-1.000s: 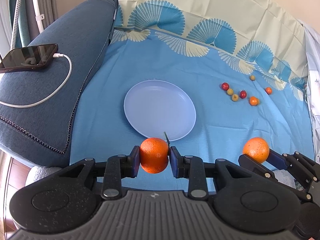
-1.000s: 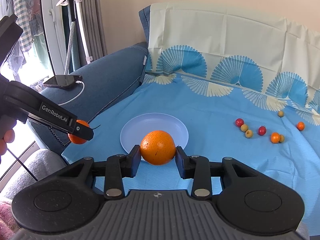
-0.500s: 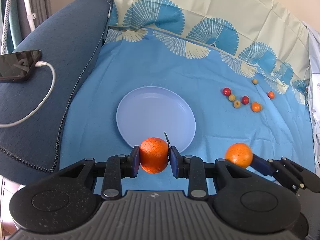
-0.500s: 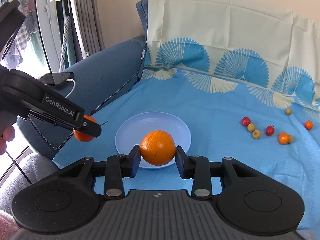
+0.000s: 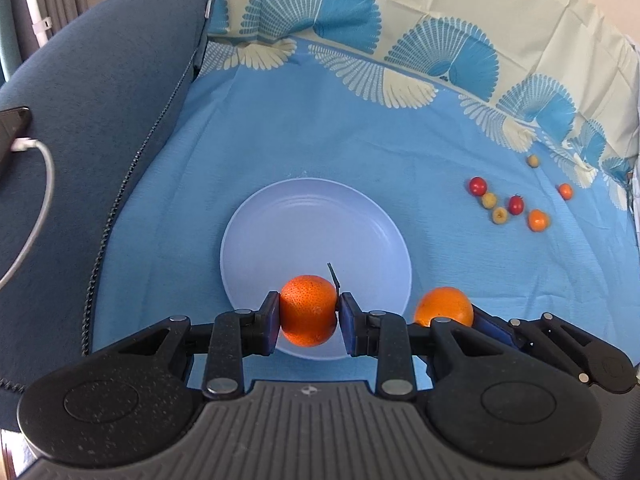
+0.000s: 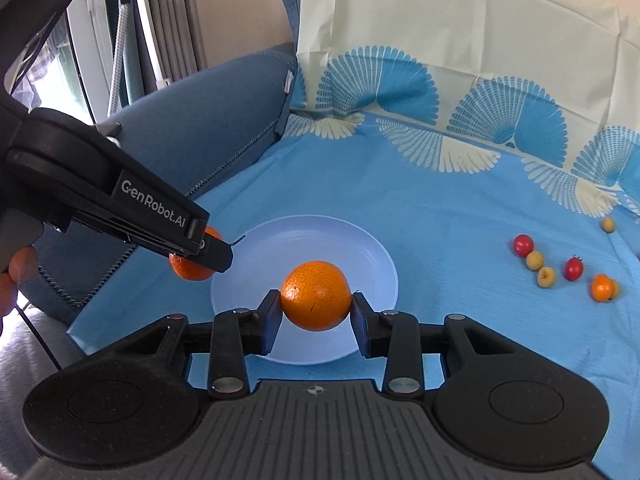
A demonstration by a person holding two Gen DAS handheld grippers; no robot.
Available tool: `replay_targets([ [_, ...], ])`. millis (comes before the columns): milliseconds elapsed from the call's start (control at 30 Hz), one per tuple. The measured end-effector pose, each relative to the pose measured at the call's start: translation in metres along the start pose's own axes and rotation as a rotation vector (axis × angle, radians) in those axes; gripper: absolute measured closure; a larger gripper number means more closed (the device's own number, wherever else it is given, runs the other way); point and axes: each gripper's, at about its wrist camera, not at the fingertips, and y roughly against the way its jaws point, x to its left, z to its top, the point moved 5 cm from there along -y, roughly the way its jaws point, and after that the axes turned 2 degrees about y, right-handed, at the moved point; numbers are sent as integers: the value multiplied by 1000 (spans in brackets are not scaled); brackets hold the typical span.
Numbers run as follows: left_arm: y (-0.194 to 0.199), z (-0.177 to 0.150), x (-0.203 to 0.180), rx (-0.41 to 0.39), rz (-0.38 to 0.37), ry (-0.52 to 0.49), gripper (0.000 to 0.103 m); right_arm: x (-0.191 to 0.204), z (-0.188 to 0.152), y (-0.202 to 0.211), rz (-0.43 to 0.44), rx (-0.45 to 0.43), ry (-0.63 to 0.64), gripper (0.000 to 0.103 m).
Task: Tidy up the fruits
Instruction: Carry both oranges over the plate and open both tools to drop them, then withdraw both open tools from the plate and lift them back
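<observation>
Lower centre: each gripper (image 5: 308, 312) (image 6: 316, 307) clamps an orange (image 5: 308, 309) (image 6: 316, 295) at its widest girth; firm, rounded, liable to roll on the plate (image 5: 312, 216).

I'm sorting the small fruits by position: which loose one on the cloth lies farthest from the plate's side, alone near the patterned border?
The yellowish fruit, alone beside the fan-patterned border; the rest cluster nearer.

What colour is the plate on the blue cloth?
The plate is pale lavender-blue and plain, with no pattern. It shows best in the left wrist view.
</observation>
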Motion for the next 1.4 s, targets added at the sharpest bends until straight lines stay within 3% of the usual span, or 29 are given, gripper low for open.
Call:
replay_targets([
  [467, -79, 11, 3, 83, 69, -42, 69, -11, -10, -66, -12, 98, 59, 64],
  [933, -114, 16, 1, 123, 112, -81, 68, -6, -14, -95, -15, 140, 95, 64],
  [967, -113, 16, 1, 121, 108, -82, 63, -6, -13, -97, -16, 143, 95, 64],
  [1033, -108, 19, 1, 103, 88, -80, 30, -7, -12, -98, -7, 150, 93, 64],
  [1067, -102, 20, 2, 81, 87, -70, 5, -7, -11, -98, 0, 149, 86, 63],
  [1133, -85, 23, 5, 22, 85, -56, 0, -8, -6, -94, -2, 138, 77, 42],
  [1233, -58, 20, 9, -5, 101, -50, 0, -8, 1, -76, -17, 101, 86, 22],
  [1333, -30, 6, 17, -20, 138, -40, 0, -7, 5, -47, -29, 71, 76, 11],
  [1400, -10, -9, 23, -21, 168, -28, 0, -6, 4, -24, -24, 61, 45, 9],
])
